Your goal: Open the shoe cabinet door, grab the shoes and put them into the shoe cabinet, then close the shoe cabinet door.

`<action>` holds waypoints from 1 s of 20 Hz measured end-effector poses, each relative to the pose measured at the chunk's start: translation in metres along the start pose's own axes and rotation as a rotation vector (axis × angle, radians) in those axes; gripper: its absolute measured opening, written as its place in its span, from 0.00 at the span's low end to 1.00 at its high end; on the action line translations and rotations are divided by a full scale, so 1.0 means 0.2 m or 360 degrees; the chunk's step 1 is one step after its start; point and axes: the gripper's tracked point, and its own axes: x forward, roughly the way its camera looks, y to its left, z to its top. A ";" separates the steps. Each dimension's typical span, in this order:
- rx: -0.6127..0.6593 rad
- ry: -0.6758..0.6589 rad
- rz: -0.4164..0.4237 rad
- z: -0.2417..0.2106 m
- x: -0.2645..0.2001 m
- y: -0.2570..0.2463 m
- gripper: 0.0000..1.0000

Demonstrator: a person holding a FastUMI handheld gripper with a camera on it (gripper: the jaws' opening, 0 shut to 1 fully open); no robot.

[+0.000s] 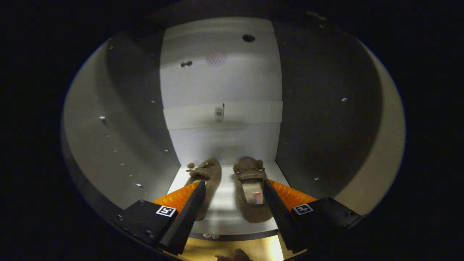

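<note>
With tongs (233,188) apart, shoes (232,181) inside cabinet (221,72)

Fisheye cam rides the gripper (233,188), looking fwd along its spread fingers, close at the shoe cabinet (221,87) mouth, facing the back panel; shelf front edge just below.

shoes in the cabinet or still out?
In. Both shoes lie on the cabinet's white floor, toes toward its back wall. The gripper has its jaws open, gripping nothing.

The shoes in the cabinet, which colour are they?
Brown shoes, seen best in the gripper view.
</note>
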 end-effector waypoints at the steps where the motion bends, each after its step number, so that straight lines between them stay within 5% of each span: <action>1: -0.0014 -0.0043 0.0022 0.02 -0.10 0.03 1.00; 9: -0.0101 -0.0476 0.0089 0.15 -1.01 0.08 0.98; 20: -0.0058 -0.0574 0.0139 0.04 -1.93 -0.23 0.98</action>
